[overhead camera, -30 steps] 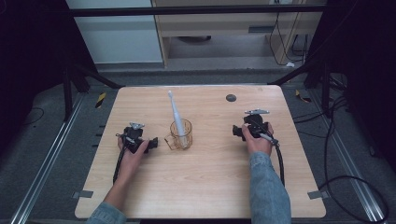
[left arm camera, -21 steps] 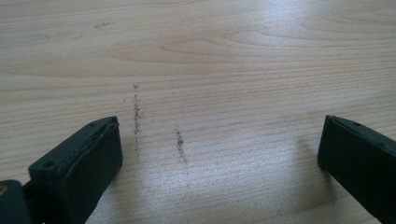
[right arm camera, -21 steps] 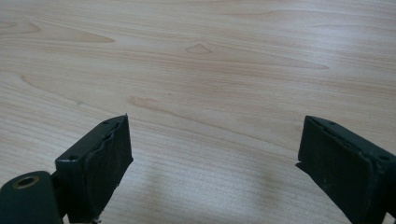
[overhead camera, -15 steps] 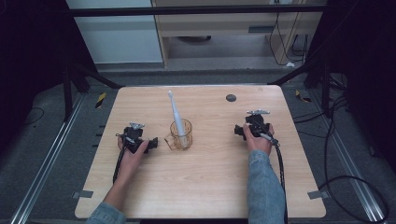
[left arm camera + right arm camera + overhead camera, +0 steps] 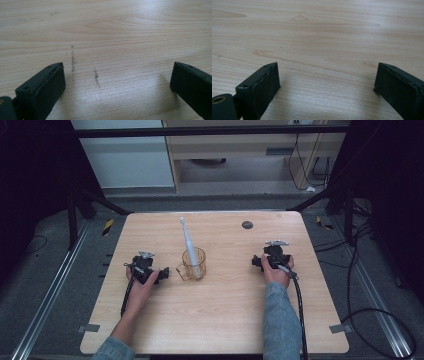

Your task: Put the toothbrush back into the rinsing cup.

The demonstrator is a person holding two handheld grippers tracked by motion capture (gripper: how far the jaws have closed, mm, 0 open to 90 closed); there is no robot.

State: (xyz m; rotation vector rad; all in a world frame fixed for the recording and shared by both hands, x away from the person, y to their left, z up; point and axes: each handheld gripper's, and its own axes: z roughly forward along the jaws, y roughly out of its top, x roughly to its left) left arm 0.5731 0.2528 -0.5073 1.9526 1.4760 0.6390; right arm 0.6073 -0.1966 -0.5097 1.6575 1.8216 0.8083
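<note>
Toothbrush [image 5: 188, 241] stands in cup [image 5: 194, 265]; gripper views show both fingers spread over wood.

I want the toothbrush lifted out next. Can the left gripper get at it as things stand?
Probably yes: the left gripper is open beside the cup, bare table lies between, and the toothbrush sticks up well above the rim.

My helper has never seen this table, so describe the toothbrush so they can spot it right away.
Start at the wooden table and find the clear amber cup near its middle, between the left tool and the right tool. The white toothbrush stands in that cup, leaning toward the far edge. It is the one tall, slim thing there.
</note>
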